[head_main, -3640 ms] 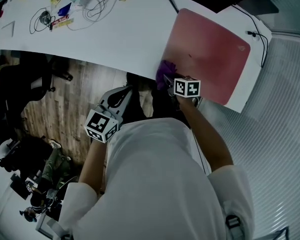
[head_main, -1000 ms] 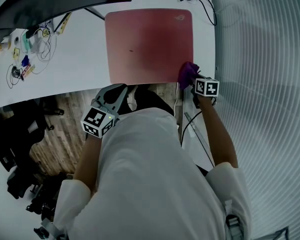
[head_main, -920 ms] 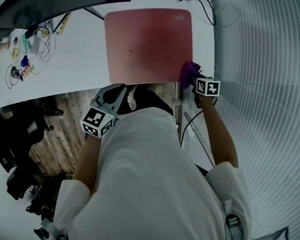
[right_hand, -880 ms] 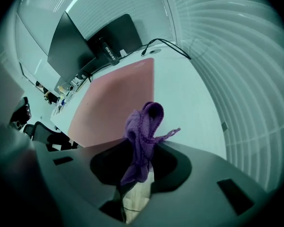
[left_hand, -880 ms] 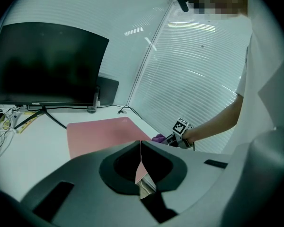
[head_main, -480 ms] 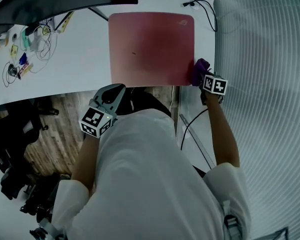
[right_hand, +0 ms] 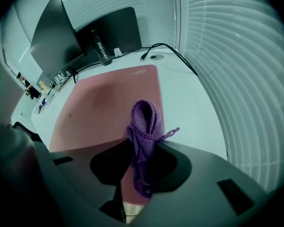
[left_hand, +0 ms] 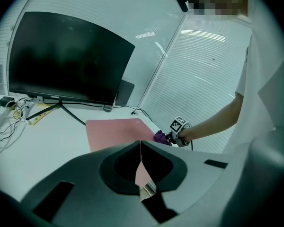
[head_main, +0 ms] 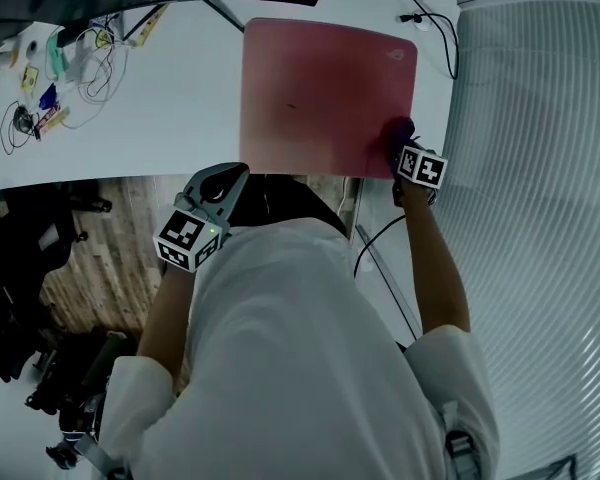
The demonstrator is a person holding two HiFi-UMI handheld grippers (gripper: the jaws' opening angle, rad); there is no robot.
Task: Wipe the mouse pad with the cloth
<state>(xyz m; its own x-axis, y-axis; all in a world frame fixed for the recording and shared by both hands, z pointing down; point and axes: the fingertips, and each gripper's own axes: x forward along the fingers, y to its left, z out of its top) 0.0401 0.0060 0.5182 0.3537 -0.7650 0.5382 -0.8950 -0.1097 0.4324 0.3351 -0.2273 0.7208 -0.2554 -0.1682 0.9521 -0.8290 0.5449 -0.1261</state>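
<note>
A pink mouse pad [head_main: 325, 93] lies on the white desk [head_main: 160, 108], its near edge along the desk's front. My right gripper [head_main: 401, 149] is shut on a purple cloth [right_hand: 144, 126], which rests on the pad's near right corner [right_hand: 146, 93]. In the head view the cloth [head_main: 399, 134] shows just ahead of the marker cube. My left gripper [head_main: 225, 183] hangs below the desk's front edge, off the pad, its jaws shut with nothing between them. From the left gripper view the pad [left_hand: 116, 131] and the right gripper [left_hand: 173, 137] lie ahead.
A black monitor [left_hand: 66, 60] on a stand sits behind the pad. Tangled cables and small items [head_main: 55, 78] clutter the desk's far left. A black cable [head_main: 435, 28] runs by the pad's far right corner. Ribbed blinds [head_main: 540, 168] stand close on the right.
The right gripper carried the cloth rightward along the pad's near edge, then forward onto the near right corner. The left gripper stayed below the desk edge.
</note>
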